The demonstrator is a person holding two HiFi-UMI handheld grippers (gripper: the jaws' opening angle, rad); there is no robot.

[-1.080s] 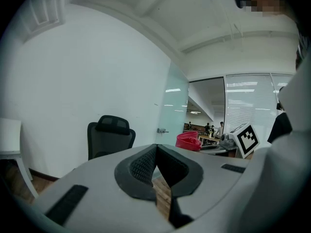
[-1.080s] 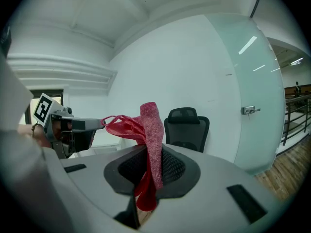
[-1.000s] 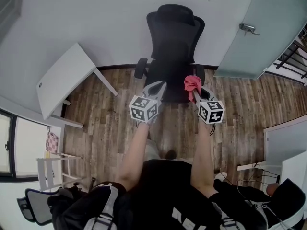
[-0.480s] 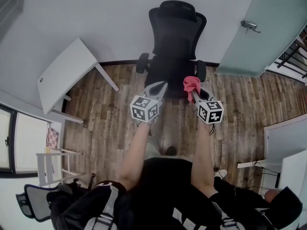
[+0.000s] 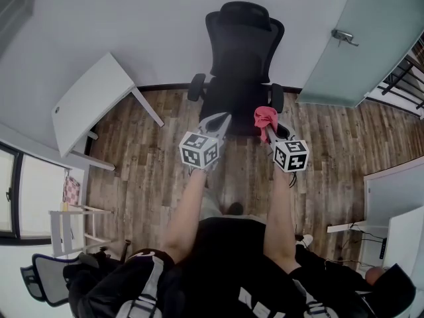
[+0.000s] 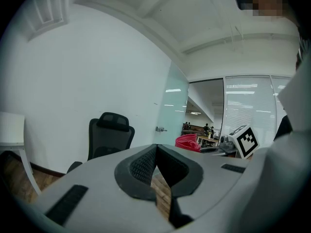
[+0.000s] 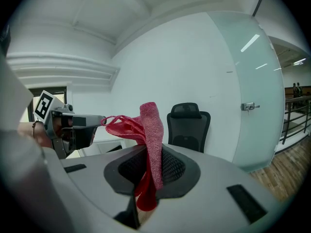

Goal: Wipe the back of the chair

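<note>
Chair point(image 5: 242, 78), black, upper centre of head view, against the wall point(image 5: 152, 32), well apart from both tongs. Red cloth point(image 7: 149, 130) grasped in right tongs point(image 7: 148, 169); left tongs point(image 6: 155, 166) clenched, empty. Best practice: close in, press cloth flat on backrest point(image 5: 244, 45), stroke top downward.

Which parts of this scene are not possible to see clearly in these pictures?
- Rear side of the chair back: turned to the wall in every view.
- Chair base: head view, covered by the seat.
- Lower end of the red cloth: right tool view, sunk between the right tool's jaws.
- People in the far office: left tool view, too small.
</note>
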